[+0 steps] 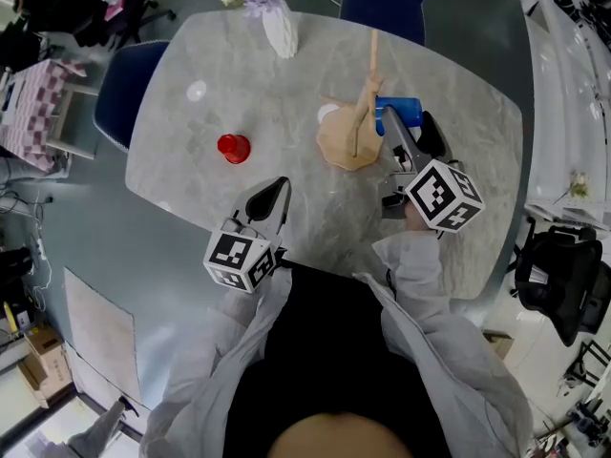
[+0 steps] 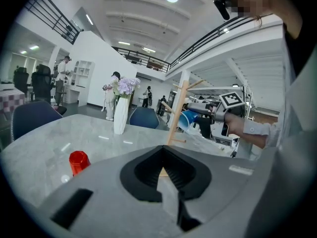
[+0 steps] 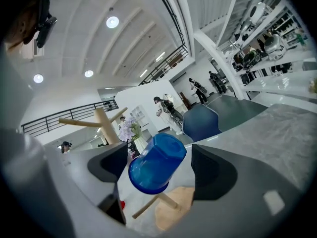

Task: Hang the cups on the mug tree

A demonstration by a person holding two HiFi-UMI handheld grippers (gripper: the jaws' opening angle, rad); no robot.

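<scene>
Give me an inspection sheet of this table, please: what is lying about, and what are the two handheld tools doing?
Surface: grey marbled table.
Job's things: wooden mug tree; blue cup mouth-down over a peg; red cup standing on the table.
Clutter: white vase of purple flowers.
Grippers: right gripper open, fingers either side of the blue cup; left gripper shut, nothing between its fingers.
Cables: a few on the floor, left.
Surroundings: blue chairs, black office chair, people far off.

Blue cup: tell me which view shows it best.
Right gripper view: the blue cup fills the centre, on a peg between the parted jaws of the right tongs. Head view: small, beside those tongs. Left gripper view: small and distant.
</scene>
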